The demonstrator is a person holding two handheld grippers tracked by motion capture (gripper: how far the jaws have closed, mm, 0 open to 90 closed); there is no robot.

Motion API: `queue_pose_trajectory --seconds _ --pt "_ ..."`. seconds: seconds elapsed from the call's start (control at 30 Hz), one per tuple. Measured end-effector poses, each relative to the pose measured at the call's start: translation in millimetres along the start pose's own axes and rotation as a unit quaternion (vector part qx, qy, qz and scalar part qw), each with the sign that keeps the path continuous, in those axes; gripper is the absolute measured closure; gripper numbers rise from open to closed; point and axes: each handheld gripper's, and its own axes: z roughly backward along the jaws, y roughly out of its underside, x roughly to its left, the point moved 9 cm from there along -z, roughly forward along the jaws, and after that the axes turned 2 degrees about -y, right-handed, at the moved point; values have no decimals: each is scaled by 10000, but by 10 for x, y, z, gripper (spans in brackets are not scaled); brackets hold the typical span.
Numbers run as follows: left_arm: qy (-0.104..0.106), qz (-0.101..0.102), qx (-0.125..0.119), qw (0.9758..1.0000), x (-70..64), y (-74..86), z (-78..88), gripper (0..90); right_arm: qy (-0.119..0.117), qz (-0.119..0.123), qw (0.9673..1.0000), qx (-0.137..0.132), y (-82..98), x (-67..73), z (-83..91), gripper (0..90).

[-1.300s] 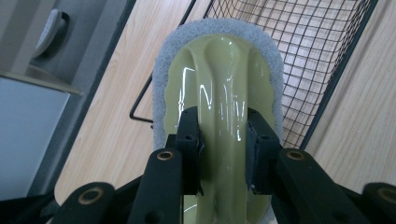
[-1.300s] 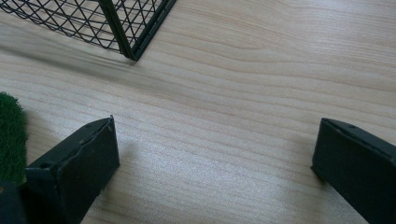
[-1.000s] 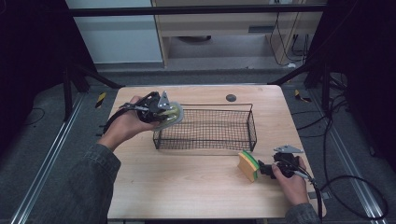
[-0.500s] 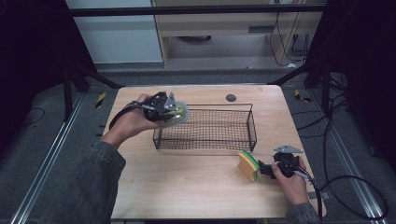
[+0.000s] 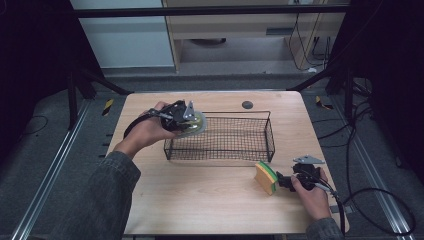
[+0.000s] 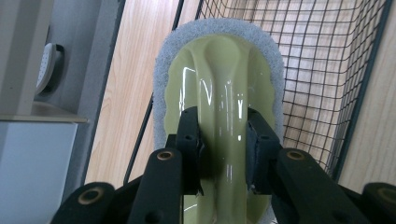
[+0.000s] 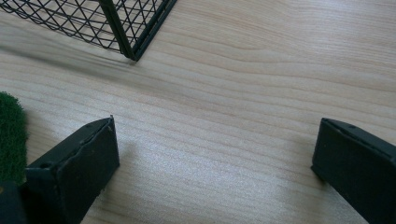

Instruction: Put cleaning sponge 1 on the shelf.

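Scrubber [image 6: 219, 84] with a pale green handle and grey pad sits clenched in the left gripper [image 5: 186, 117], held over the left end of the wire basket [image 5: 270, 137], so I'd judge lowering it inside and letting go comes next. Farther right, the right gripper [image 5: 286, 181] rests on the table [image 5: 200, 200], jaws spread and empty, beside a yellow-green sponge [image 5: 265, 177]; nothing seems to block the drop.

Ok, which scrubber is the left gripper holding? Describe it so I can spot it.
Find the wire basket mid-table; at its left end the left gripper holds the scrubber above the rim. It is a pale green glossy handle on a grey pad, unlike the yellow and green sponge lying by the right gripper.
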Motion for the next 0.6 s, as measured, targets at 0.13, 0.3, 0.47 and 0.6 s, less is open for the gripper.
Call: queue_pose_trajectory --seconds 0.13,0.3,0.47,0.6 --pt "28 6 -1 10000 -1 -1 -29 708 -2 16 10000 2 0 -2 0 8" --pt "47 -50 26 10000 -16 4 -60 708 -3 8 10000 -1 0 -1 0 8" --pt "71 -61 59 9999 -22 26 -97 707 -8 11 10000 -1 0 0 0 8" --pt "121 -54 73 9999 -39 44 -135 707 -10 12 10000 -1 0 1 0 8"
